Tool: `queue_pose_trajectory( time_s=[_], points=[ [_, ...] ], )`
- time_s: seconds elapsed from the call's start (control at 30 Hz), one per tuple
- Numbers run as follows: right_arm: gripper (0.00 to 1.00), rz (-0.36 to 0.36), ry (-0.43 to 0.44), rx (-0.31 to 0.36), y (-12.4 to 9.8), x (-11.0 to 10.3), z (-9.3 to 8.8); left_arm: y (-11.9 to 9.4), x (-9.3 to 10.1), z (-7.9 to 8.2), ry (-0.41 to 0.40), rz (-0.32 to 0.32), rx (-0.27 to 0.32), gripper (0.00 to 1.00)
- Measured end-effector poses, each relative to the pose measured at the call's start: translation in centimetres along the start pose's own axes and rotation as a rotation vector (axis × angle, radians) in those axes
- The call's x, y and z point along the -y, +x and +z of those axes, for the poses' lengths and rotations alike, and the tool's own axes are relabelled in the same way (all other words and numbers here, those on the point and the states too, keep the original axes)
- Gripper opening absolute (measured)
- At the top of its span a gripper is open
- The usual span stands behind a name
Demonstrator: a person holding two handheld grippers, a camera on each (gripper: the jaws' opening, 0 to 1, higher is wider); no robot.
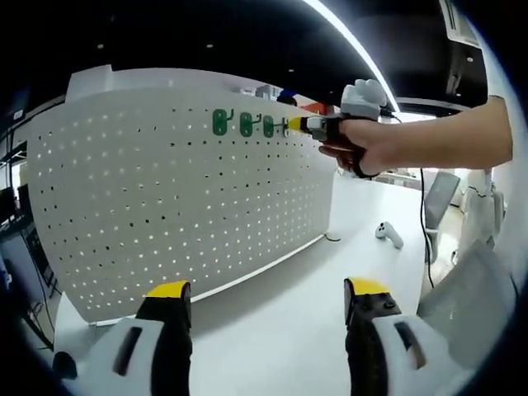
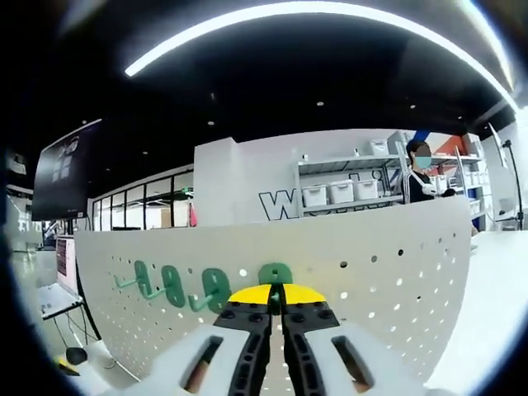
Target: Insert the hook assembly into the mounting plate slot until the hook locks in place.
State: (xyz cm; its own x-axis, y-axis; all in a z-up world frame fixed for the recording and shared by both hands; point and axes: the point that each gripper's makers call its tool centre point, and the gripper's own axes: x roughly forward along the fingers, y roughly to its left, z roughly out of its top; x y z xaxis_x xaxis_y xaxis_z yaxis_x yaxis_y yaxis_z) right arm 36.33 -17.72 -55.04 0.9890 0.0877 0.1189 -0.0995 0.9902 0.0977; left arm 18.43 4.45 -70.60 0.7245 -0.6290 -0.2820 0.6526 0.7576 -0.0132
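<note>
A white pegboard mounting plate stands upright on the table. Three green hooks hang in a row near its top edge. A hand holds my right gripper at the right end of that row, its yellow tips against the board. In the right gripper view the mounting plate carries the three hooks at left. My right gripper is shut on a fourth green hook, pressed at the board. My left gripper stands open low in front of the plate, holding nothing.
The white table runs to the right of the plate, with a small white controller lying on it. An office chair stands beyond. Behind the plate are shelves with white bins and a person.
</note>
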Motion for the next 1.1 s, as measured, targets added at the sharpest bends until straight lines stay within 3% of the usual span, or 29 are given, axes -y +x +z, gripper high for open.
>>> queue_pose_trajectory(
  time_s=[0.1,0.73,1.1],
  points=[
    [0.01,-0.006,-0.033,0.007,0.05,0.03,-0.18,0.07,0.18,0.03,0.003,-0.005,-0.002,0.77],
    [0.02,-0.010,-0.043,0.020,-0.21,0.04,-0.22,-0.03,0.15,-0.14,-0.002,-0.003,-0.002,0.76],
    [0.09,0.083,-0.032,0.033,-0.73,0.11,0.31,0.02,-0.03,-0.20,0.000,-0.001,-0.003,0.76]
  ],
)
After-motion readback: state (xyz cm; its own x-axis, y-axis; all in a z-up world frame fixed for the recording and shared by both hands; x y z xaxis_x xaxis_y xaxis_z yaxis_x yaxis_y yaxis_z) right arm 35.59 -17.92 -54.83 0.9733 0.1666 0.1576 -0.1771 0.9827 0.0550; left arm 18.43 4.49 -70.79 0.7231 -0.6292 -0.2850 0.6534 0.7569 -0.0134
